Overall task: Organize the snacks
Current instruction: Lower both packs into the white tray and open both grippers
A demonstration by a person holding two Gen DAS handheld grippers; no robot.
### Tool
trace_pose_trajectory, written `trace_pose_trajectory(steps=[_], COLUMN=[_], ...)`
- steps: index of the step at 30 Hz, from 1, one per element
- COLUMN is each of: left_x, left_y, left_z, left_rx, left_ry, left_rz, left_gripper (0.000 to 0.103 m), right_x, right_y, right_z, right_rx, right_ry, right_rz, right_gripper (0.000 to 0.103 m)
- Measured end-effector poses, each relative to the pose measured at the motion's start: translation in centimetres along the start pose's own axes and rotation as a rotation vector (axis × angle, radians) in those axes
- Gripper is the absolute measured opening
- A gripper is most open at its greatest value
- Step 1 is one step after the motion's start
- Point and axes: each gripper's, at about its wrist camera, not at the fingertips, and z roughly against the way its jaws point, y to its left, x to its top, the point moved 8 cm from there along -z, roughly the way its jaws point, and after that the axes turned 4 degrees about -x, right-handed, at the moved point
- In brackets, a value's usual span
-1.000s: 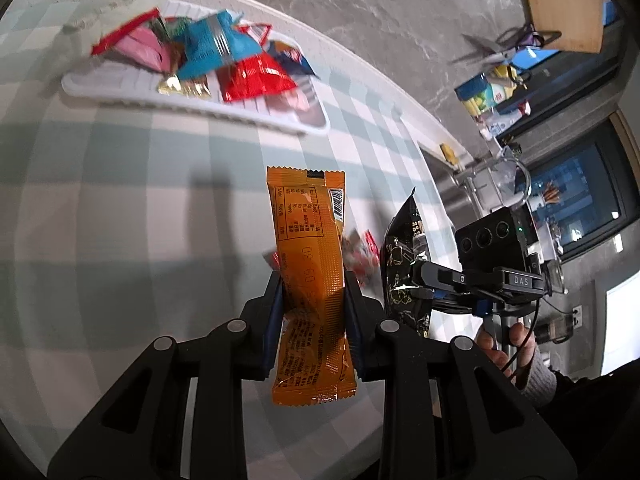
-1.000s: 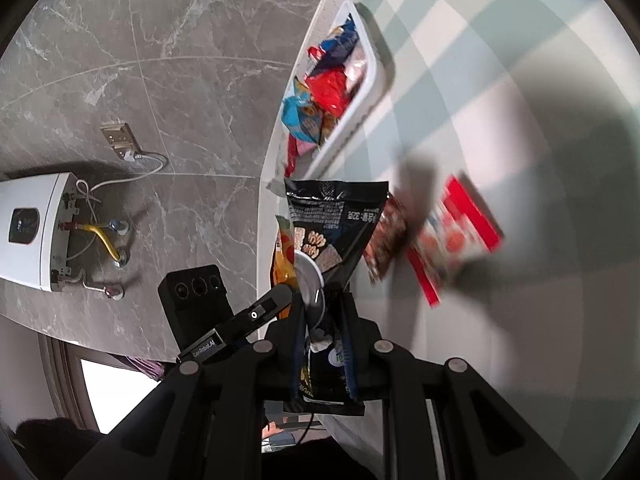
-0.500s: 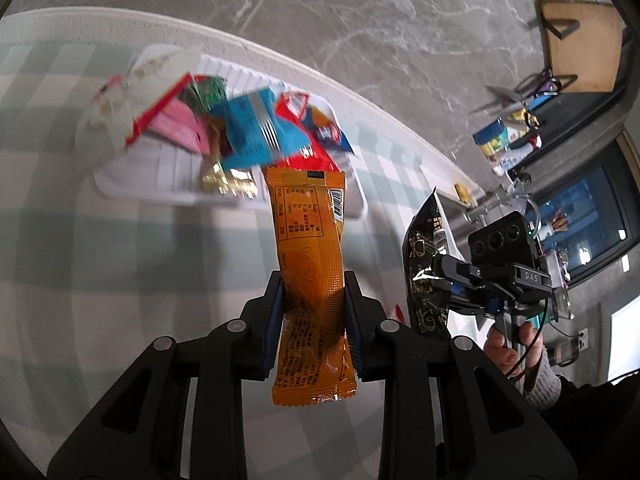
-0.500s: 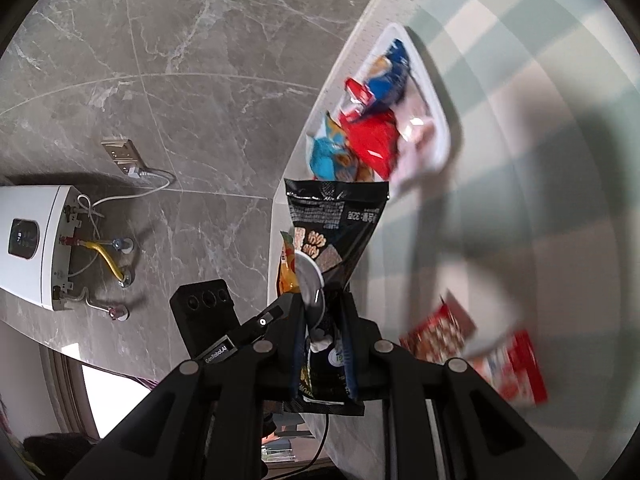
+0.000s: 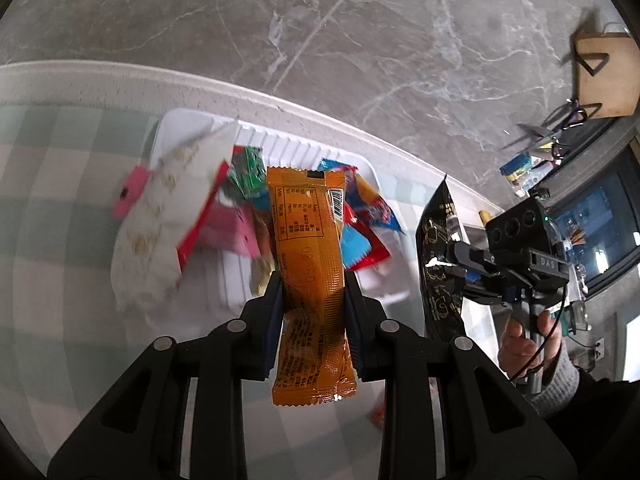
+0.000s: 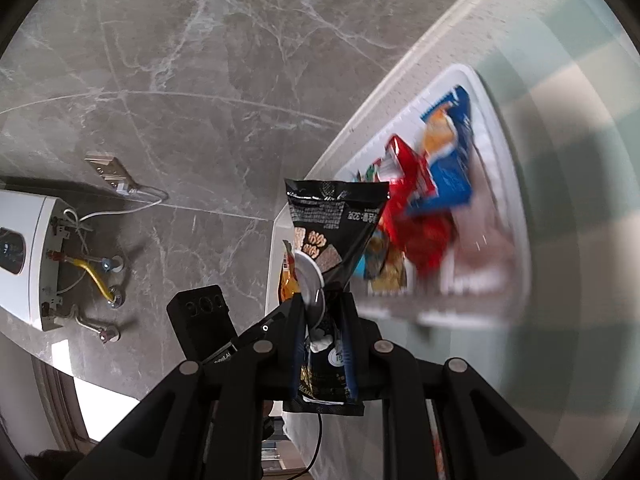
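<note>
1. At the far edge of the table (image 5: pixel 48 184), which was covered with a pale green and white checked cloth, a white tray (image 5: pixel 188 120) lay close beside the table's rim.
2. In that tray lay a loose heap of snacks: a white packet (image 5: pixel 160 224) with a red edge at its left end, a pink packet (image 5: pixel 232 232) partly under it, a green packet (image 5: pixel 250 168) behind, and blue and red packets (image 5: pixel 368 240) toward its right end.
3. The left gripper (image 5: pixel 312 304) was clamped on an orange snack bar (image 5: pixel 308 248), both pads pressing its sides about the middle, the bar standing lengthwise between the fingers above the near edge of the tray.
4. The right gripper (image 6: pixel 322 320) was clenched on a black snack bag (image 6: pixel 336 216), held near its lower part, the printed top of the bag fanning out above the fingers.
5. In the left wrist view the black snack bag hung off the tray's right end, by the table's far right edge, with a hand (image 5: pixel 524 344) in a grey sleeve under that gripper.
6. In the right wrist view the tray was blurred, with a blue packet (image 6: pixel 452 176) and a red packet (image 6: pixel 420 232) on top.
7. Beyond the table edge was a grey marble floor (image 6: pixel 200 100).
</note>
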Motion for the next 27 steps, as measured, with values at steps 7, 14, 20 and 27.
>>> trace_pose_trajectory(steps=[7, 14, 20, 27], left_x=[2.9, 5.0, 5.4, 6.2], left_y=[1.4, 3.2, 4.1, 3.5], left_z=[-2.3, -4.4, -6.3, -6.4], left_rx=[0.032, 0.082, 0.163, 0.213], left_ry=[0.016, 0.019, 0.032, 0.011], left_rz=[-0.023, -0.038, -0.078, -0.109], left_gripper=[0.026, 0.026, 0.028, 0.061], right_x=[3.5, 5.9, 5.7, 5.8], right_y=[-0.6, -1.5, -1.3, -1.1], right_z=[-2.7, -4.8, -6.6, -5.5], right_rx=[-0.064, -0.21, -0.335, -0.405], right_ry=[0.017, 0.033, 0.049, -0.009], right_rz=[0.041, 0.123, 0.234, 0.284], right_gripper=[0.018, 0.021, 0.031, 0.054])
